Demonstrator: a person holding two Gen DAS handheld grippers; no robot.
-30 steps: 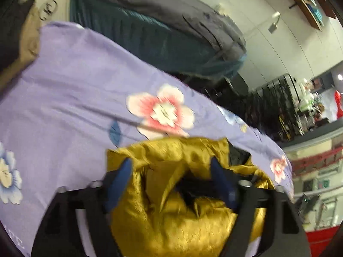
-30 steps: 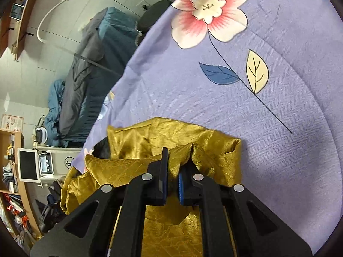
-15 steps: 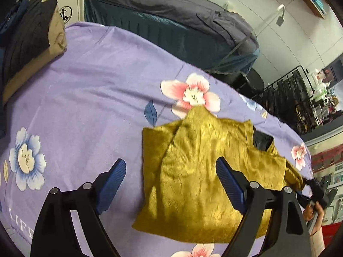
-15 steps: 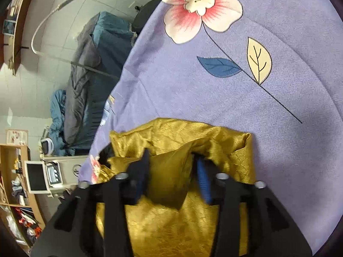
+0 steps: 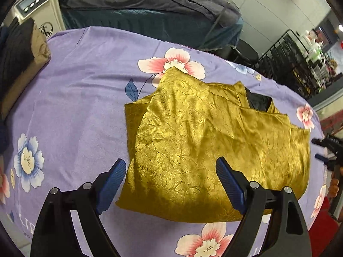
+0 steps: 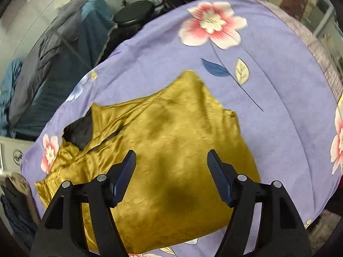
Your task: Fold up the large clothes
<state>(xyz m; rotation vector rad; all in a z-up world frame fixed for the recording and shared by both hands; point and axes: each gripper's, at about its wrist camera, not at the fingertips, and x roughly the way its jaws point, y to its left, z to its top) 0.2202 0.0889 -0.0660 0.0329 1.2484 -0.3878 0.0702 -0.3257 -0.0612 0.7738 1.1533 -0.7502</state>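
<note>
Between folds: both grippers empty above the gold garment.

We hold the left gripper (image 5: 169, 182) and right gripper (image 6: 171, 175) with jaws wide apart, gripping nothing. The garment (image 5: 205, 145) lies partly folded mid-frame on the purple sheet (image 5: 81, 98). Next we'd judge a fresh edge must be pinched for another fold. A black patch (image 5: 258, 101), upper right, is unclear; near edges hide behind the fingers.
</note>
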